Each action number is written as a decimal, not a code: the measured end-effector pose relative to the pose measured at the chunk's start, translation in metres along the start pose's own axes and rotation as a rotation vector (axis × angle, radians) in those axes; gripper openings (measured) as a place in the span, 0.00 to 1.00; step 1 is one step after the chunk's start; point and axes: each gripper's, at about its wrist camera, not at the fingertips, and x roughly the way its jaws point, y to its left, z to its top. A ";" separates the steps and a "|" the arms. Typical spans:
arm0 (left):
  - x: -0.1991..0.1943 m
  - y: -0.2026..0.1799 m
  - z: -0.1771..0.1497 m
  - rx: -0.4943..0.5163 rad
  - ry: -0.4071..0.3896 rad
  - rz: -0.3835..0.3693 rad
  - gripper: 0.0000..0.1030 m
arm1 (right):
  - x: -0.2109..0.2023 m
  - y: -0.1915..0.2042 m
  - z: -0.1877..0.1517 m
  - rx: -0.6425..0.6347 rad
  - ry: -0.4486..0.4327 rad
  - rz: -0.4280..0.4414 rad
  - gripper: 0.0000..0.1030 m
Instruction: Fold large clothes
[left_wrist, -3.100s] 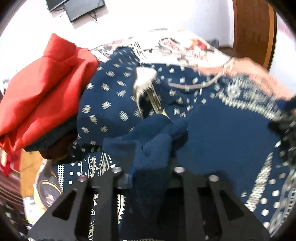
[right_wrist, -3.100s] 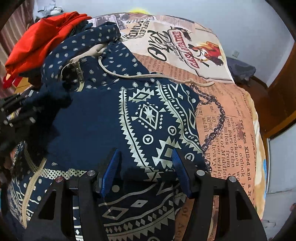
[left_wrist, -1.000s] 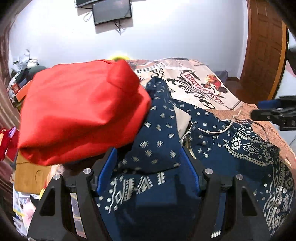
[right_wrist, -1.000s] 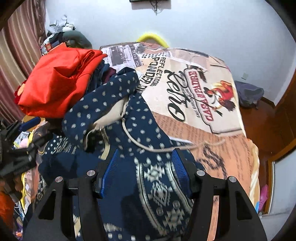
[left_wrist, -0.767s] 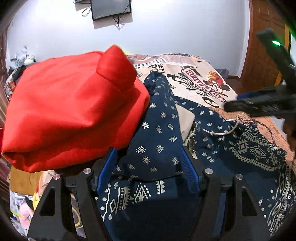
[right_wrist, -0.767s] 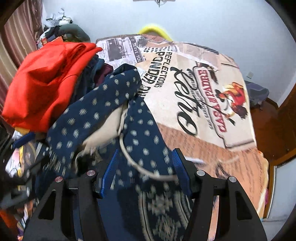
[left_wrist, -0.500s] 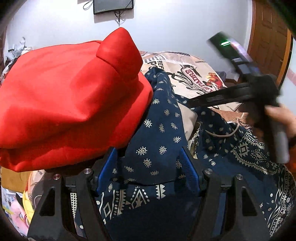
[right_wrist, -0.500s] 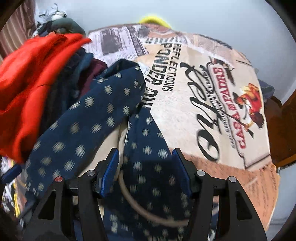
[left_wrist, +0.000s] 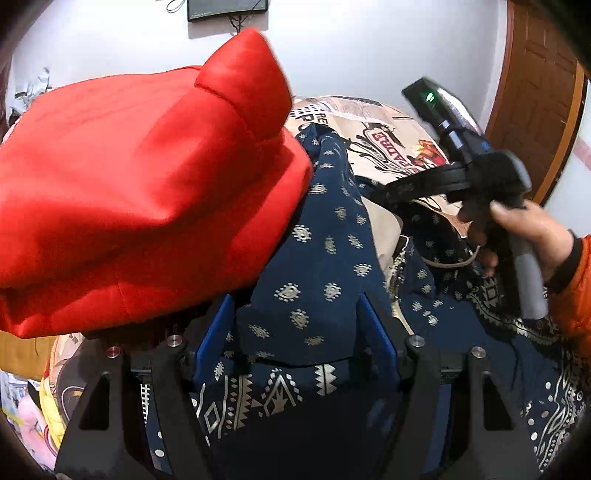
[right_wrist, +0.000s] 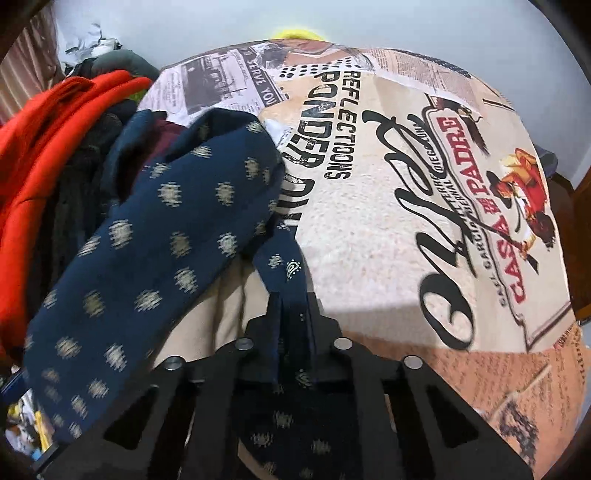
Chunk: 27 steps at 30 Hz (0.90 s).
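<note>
**Right claw has the hood edge; left claw not gripping yet**

The big dark-blue hoodie with small cream dots and zigzag bands (left_wrist: 317, 295) lies on the bed w/ the printed newspaper-style cover (right_wrist: 406, 221). Its hood end is up near the pile of clothes.

Right claw (right_wrist: 291, 314) is pressed together, pinching a thin fold of the blue hood edge. Cloth runs right between its tips. Seen from the left side, a hand (left_wrist: 524, 236) in an orange sleeve holds that tool.

Left claw (left_wrist: 295, 332) is spread wide. A flap of the dotted cloth sits between its blue fingers (left_wrist: 218, 332), but they don't look like they squeeze it.

How to do it well, I think:
- Left claw should pinch its flap before any pull, so both sides lift together.
- Pull slow & level. A thin pinch can slip out.
- Watch the cream drawstring (left_wrist: 450, 263) near the hand; it could snag.

Edges & room:
- The puffy red jacket (left_wrist: 140, 192) sits just beside the hood on the left & touches it. No room that way.
- Right side of the bed cover is bare. Best place to swing the hood & lay it flat.
- Bed's far edge & the brown wooden door (left_wrist: 535, 110) are well apart from the claws.
</note>
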 end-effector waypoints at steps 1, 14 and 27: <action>-0.002 -0.002 0.000 0.004 -0.002 -0.001 0.67 | -0.008 0.001 -0.001 -0.003 -0.008 0.002 0.09; -0.040 -0.035 0.011 0.086 -0.057 0.003 0.67 | -0.149 0.004 -0.073 -0.118 -0.129 0.044 0.08; 0.037 -0.059 0.012 0.232 0.116 0.045 0.48 | -0.123 -0.036 -0.119 -0.005 -0.026 0.082 0.08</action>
